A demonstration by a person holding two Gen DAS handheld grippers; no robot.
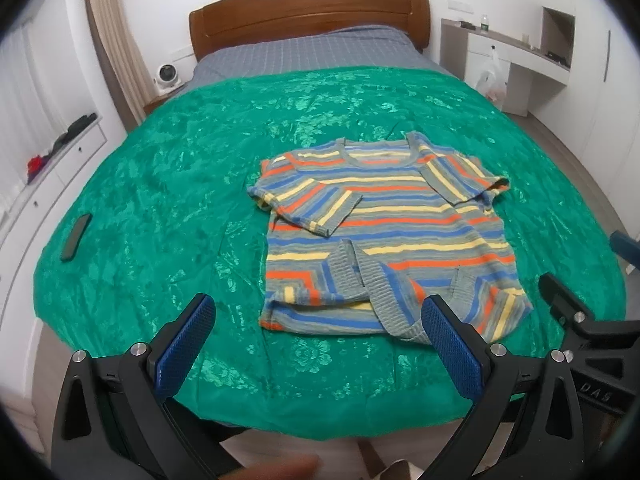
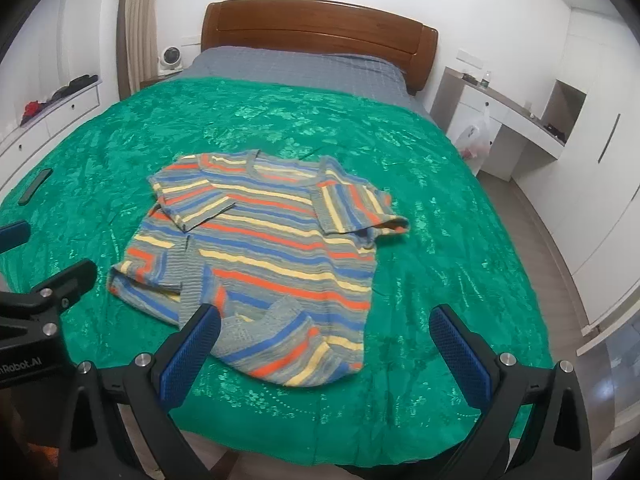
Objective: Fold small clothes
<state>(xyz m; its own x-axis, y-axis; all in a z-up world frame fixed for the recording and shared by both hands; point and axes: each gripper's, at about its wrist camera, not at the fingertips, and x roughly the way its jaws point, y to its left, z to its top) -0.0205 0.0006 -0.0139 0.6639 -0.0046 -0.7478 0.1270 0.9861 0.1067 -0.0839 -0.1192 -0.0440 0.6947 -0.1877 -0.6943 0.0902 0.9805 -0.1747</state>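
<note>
A small striped knit shirt (image 1: 384, 224) in grey, blue, orange and yellow lies on the green bedspread (image 1: 168, 184), neck toward the headboard. Both short sleeves are folded in over its front and the hem is rumpled, with corners turned up. It also shows in the right wrist view (image 2: 264, 256). My left gripper (image 1: 318, 316) is open and empty, held above the bed's near edge just in front of the hem. My right gripper (image 2: 324, 326) is open and empty, above the shirt's near right corner. The right gripper's body shows at the right edge of the left wrist view (image 1: 580, 320).
A dark phone (image 1: 76, 236) lies on the bedspread at the far left. A wooden headboard (image 1: 308, 12) and grey sheet are at the back. White drawers (image 1: 52, 168) run along the left, a white desk (image 1: 516, 56) with a plastic bag stands at the right.
</note>
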